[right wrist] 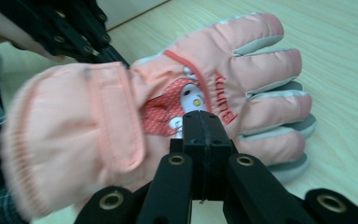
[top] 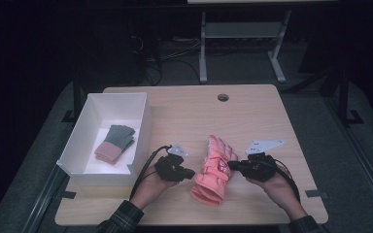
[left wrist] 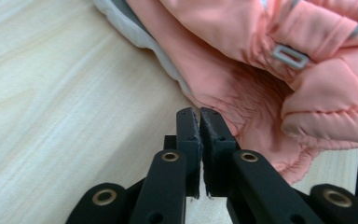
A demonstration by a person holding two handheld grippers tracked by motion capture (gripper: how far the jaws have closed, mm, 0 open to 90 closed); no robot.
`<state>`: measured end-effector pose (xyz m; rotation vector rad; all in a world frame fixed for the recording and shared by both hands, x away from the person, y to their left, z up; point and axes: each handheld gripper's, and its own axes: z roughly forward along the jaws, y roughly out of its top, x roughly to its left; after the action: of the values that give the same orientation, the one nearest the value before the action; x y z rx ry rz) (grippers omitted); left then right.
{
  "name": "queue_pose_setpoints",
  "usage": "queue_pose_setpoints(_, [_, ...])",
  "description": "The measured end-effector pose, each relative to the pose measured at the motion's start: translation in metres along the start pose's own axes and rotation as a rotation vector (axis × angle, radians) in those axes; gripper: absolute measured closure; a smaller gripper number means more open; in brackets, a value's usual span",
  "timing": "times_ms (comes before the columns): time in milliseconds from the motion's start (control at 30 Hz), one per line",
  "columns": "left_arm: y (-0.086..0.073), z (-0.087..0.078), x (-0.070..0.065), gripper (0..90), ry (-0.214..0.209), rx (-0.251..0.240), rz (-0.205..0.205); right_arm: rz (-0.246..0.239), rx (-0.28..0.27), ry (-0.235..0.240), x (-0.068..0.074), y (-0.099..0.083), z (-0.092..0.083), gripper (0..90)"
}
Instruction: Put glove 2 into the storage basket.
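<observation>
1. High view: a pink glove (top: pixel 212 170) lies on the wooden table (top: pixel 252 121) between the two hands, its fingers pointing away from the person. The left gripper (top: pixel 190 172) sits at the glove's left edge near the cuff, and the right gripper (top: pixel 232 165) meets its right edge. A white box (top: pixel 143 128) stands well to the left, with a grey and pink pair of socks (top: pixel 115 142) inside.

2. Left gripper view: the jaws stand almost together with a thin slit between them, right against the glove's (left wrist: pixel 261 70) puffy edge. I cannot tell whether any fabric is caught at the tips. A small grey buckle (left wrist: pixel 289 56) shows on the strap.

3. Right gripper view: the jaws are clenched flat together in front of the glove's (right wrist: pixel 223 70) back, beside the red lettering. Whether they pinch fabric is hidden by the jaws themselves. The cuff (right wrist: pixel 74 135) is blurred, and the left gripper (right wrist: pixel 114 55) shows behind it.

4. Risk: if either grip is only a sliver of slippery shell fabric, the glove could slide free when lifted and drop on the table.

5. Risk: there seem to be two gloves stacked. A pinch on the top layer alone could peel them apart and leave one behind.
</observation>
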<state>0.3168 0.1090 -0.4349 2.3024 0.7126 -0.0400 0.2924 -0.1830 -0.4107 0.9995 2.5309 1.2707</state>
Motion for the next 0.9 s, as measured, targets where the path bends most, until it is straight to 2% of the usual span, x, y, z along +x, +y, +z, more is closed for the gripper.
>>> queue_pose_setpoints(33, [0.0,-0.001,0.001,83.4,0.004,0.001,-0.003,-0.011,0.011,-0.007,-0.002,-0.001,0.005,90.0])
queue_pose_setpoints(67, [0.001,-0.002,0.001,81.1,0.016,-0.006,-0.017,-0.002,0.021,-0.007,-0.003,-0.001,0.009,90.0])
queue_pose_setpoints(133, [0.002,-0.005,0.003,76.9,0.036,0.001,-0.006,0.003,0.032,-0.001,-0.005,-0.003,0.015,90.0])
queue_pose_setpoints(200, [0.005,-0.01,0.004,71.4,0.063,-0.008,-0.015,0.006,0.046,-0.004,-0.005,-0.004,0.02,90.0])
queue_pose_setpoints(267, [0.008,-0.015,0.004,65.6,0.067,-0.042,-0.039,0.006,0.062,-0.007,-0.004,-0.006,0.025,90.0])
queue_pose_setpoints(367, [0.015,-0.019,0.003,55.0,0.055,-0.049,-0.036,0.004,0.077,-0.014,-0.003,-0.009,0.031,90.0])
queue_pose_setpoints(500, [0.03,-0.02,-0.002,41.2,0.019,-0.092,-0.042,0.003,0.094,-0.012,-0.004,-0.012,0.037,90.0])
queue_pose_setpoints(633, [0.047,-0.019,-0.005,33.2,-0.008,-0.142,-0.043,-0.001,0.104,-0.024,-0.003,-0.012,0.04,90.0])
queue_pose_setpoints(800, [0.065,-0.001,-0.002,22.3,-0.024,-0.124,-0.055,-0.007,0.11,-0.035,-0.001,-0.012,0.042,90.0])
queue_pose_setpoints(900, [0.07,0.012,0.0,20.4,-0.04,-0.108,-0.062,-0.008,0.111,-0.042,0.0,-0.012,0.043,90.0])
